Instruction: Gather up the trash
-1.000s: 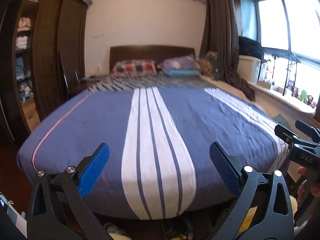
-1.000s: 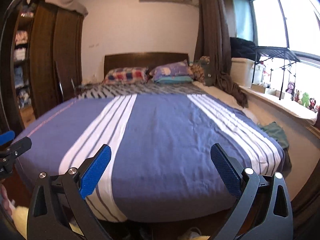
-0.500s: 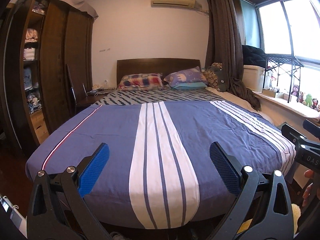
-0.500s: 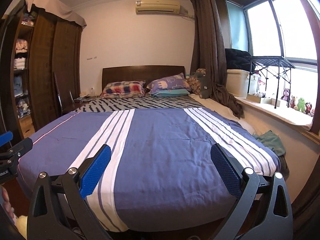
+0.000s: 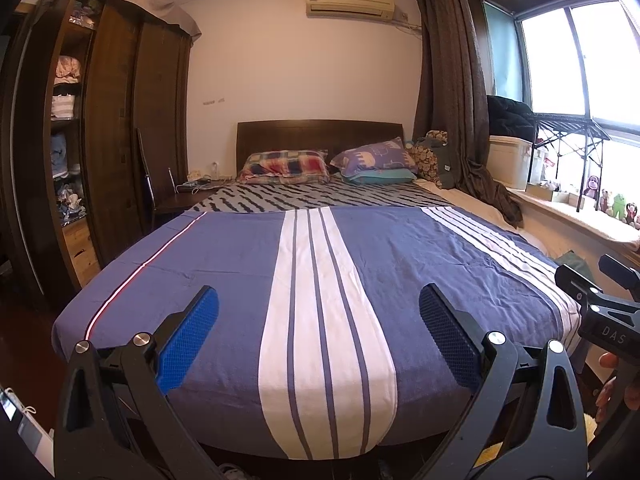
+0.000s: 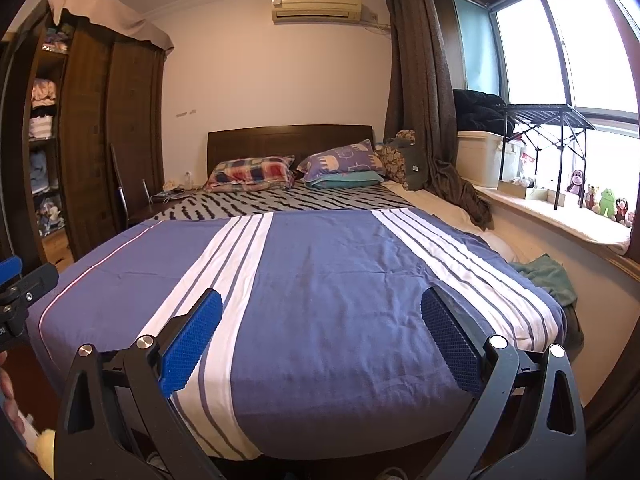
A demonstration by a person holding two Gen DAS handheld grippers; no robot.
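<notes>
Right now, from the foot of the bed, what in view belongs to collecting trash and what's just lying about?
Job:
left gripper, open, empty
right gripper, open, empty
No clear trash visible on the bed

Just there:
checked pillow
elephant pillow
green cloth at the bed's window side
plush toys on the sill
wardrobe

In the left wrist view, the right gripper (image 5: 612, 312) at the right edge is showing pale capital letters "DAS" on its black body. In the right wrist view, the left gripper (image 6: 18, 300) at the left edge is showing letters cut off by the frame; they look like "AI", though that is uncertain. Nothing else is showing legible text.
</notes>
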